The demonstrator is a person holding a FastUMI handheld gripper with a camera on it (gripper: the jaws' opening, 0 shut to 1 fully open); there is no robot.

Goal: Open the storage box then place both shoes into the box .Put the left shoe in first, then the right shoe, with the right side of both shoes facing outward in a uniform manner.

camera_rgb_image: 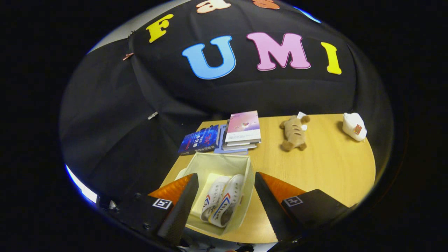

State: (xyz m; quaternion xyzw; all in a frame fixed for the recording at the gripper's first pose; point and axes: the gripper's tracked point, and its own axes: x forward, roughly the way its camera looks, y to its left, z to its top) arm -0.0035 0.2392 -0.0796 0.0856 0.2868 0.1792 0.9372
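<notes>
Lying side by side inside the storage box (245, 164), the two shoes (221, 200) are white with red and blue chevron stripes on their sides; dark lettering runs along the nearer shoe's side, too small and bent to read. Their long axes run from the box's near end toward its far wall, tilted slightly, and which end is toe I cannot tell. The box is open, cream-coloured, and sits on the wooden table (325, 168). The gripper (225, 206) hangs just above the box's near end with its jaws spread wide, one finger on either side of the box, holding nothing. Beyond the box's far wall lie a blue book (200, 139) and a stack of books (242, 131), the top one pink; their print is illegible. Farther off from the box rest a brown plush toy (293, 132) and a white plush toy (354, 126).
</notes>
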